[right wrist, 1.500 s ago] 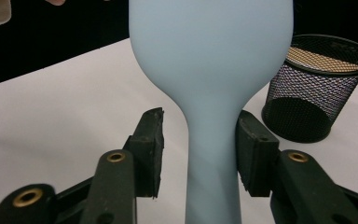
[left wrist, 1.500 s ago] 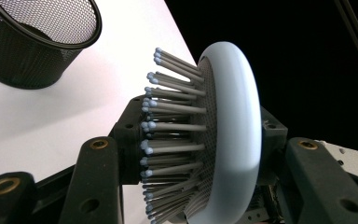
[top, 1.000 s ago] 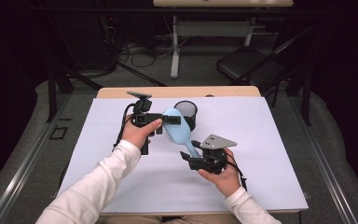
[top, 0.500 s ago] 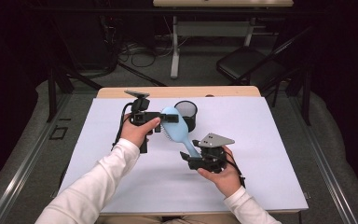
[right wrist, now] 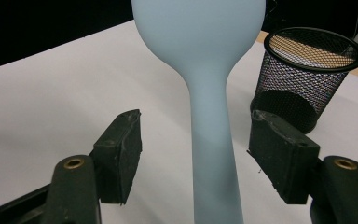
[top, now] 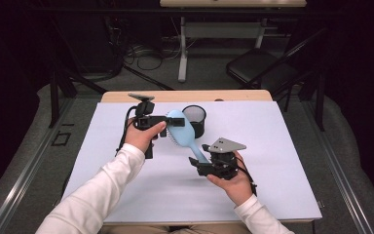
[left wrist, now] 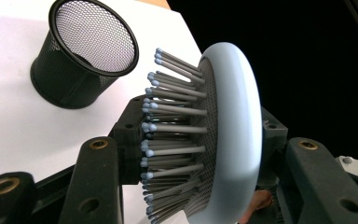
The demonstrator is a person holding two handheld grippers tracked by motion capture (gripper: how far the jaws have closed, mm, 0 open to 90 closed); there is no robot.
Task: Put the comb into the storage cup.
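A light blue hairbrush [top: 181,132] hangs in the air over the white table cover, its head to the left and its handle slanting down to the right. My left gripper [top: 171,122] is shut on the head: in the left gripper view the jaws clamp the brush's rim [left wrist: 230,126] and bristle side. My right gripper [top: 198,164] is open around the handle [right wrist: 212,140]. Both of its pads [right wrist: 121,151] stand clear of the handle on either side.
A black mesh cup [top: 195,120] stands upright just behind the brush head, also seen as the cup [left wrist: 81,60] and the cup [right wrist: 305,77] in the two gripper views. The white sheet [top: 282,161] covers the wooden table [top: 185,96]. A folding chair [top: 258,68] and desk legs stand beyond.
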